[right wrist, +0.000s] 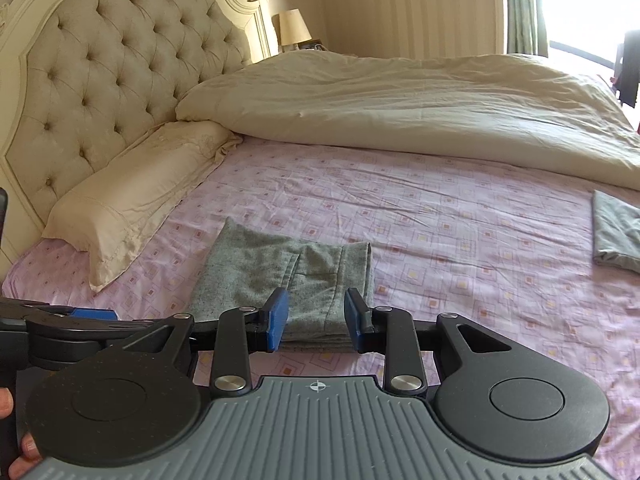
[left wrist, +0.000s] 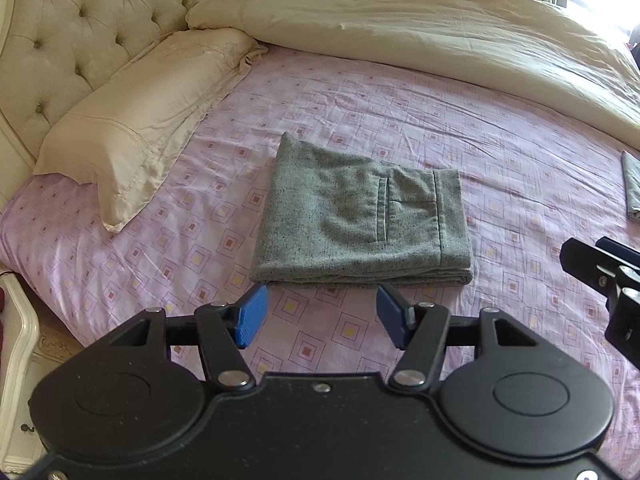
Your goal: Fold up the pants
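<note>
Grey speckled pants (left wrist: 360, 216) lie folded into a neat rectangle on the pink patterned bedsheet (left wrist: 520, 168), pocket side up. They also show in the right wrist view (right wrist: 288, 276). My left gripper (left wrist: 322, 316) is open and empty, just short of the pants' near edge. My right gripper (right wrist: 316, 320) is open and empty, its pads level with the pants' near right corner without holding it. The right gripper also shows in the left wrist view (left wrist: 604, 280) at the right edge. The left gripper also shows in the right wrist view (right wrist: 80, 320) at the left.
A cream pillow (left wrist: 136, 120) lies at the left against the tufted headboard (left wrist: 80, 28). A bunched cream duvet (left wrist: 440, 32) covers the far side. Another folded grey garment (right wrist: 616, 236) lies at the right. A lamp (right wrist: 294, 30) stands beyond the bed.
</note>
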